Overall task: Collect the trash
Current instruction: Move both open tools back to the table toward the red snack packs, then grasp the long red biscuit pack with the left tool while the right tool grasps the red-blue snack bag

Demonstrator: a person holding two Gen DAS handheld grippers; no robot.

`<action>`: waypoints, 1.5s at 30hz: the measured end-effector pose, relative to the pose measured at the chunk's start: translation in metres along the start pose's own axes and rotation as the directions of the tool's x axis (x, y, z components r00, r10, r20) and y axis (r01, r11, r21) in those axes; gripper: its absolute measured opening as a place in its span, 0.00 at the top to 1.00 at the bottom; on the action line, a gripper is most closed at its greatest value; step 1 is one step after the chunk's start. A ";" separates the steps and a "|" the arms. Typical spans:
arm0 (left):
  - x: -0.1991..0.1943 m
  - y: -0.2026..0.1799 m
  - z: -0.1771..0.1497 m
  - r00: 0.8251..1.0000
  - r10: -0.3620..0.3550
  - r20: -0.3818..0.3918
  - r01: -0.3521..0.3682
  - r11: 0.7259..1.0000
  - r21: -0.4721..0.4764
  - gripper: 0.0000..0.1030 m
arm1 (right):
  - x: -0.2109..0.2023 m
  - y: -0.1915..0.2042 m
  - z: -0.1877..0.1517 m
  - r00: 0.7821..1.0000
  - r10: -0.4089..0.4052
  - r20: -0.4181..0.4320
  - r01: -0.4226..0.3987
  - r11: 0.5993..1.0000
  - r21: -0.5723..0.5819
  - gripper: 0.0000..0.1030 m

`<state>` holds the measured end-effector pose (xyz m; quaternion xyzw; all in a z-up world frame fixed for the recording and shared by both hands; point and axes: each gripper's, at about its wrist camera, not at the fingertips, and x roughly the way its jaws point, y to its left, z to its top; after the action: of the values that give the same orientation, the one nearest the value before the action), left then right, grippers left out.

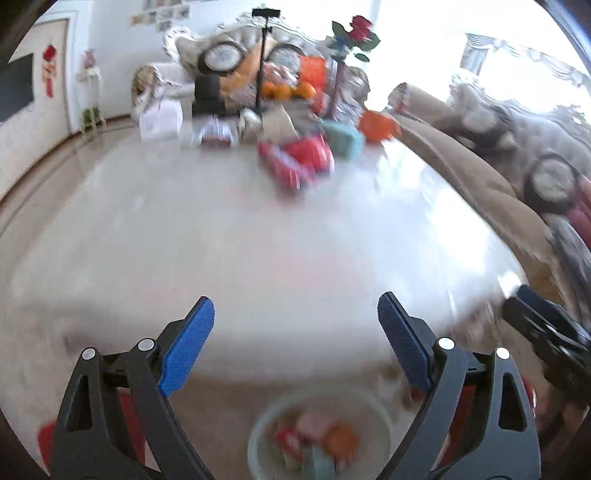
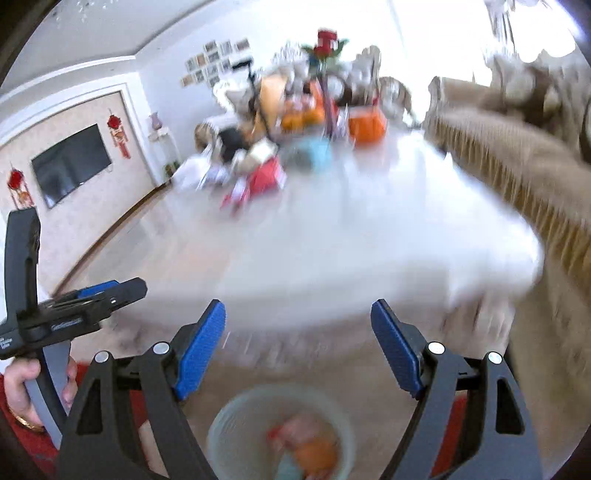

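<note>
Both grippers, left (image 1: 295, 321) and right (image 2: 298, 325), gape wide and empty above the bin (image 1: 319, 435). Remaining trash (image 1: 295, 158) lies far across the table (image 1: 221, 236), straight ahead of the bin; neither hand is clearly nearer.

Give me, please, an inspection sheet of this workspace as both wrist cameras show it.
Surface: white table, near part bare, blurred.
Job's things: bin on the floor below the near edge, wrappers inside.
Clutter: red packets, teal box, oranges, rose at the far end.
Grippers: left gripper open, empty; right gripper open, empty.
Cables: nothing seen.
Surroundings: sofa, TV, tripod.
</note>
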<state>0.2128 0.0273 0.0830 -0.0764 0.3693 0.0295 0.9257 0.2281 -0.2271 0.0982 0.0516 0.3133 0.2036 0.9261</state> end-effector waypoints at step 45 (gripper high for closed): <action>0.189 0.048 0.143 0.972 0.113 -0.206 -0.091 0.989 0.115 0.73 | 0.243 0.068 0.124 0.942 0.103 -0.320 -0.149 0.981 -0.121 0.64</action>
<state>0.4416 0.0977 0.0497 -0.0115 0.4704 0.0496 0.8810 0.4543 -0.0616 0.0770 -0.0281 0.4365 0.2901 0.8511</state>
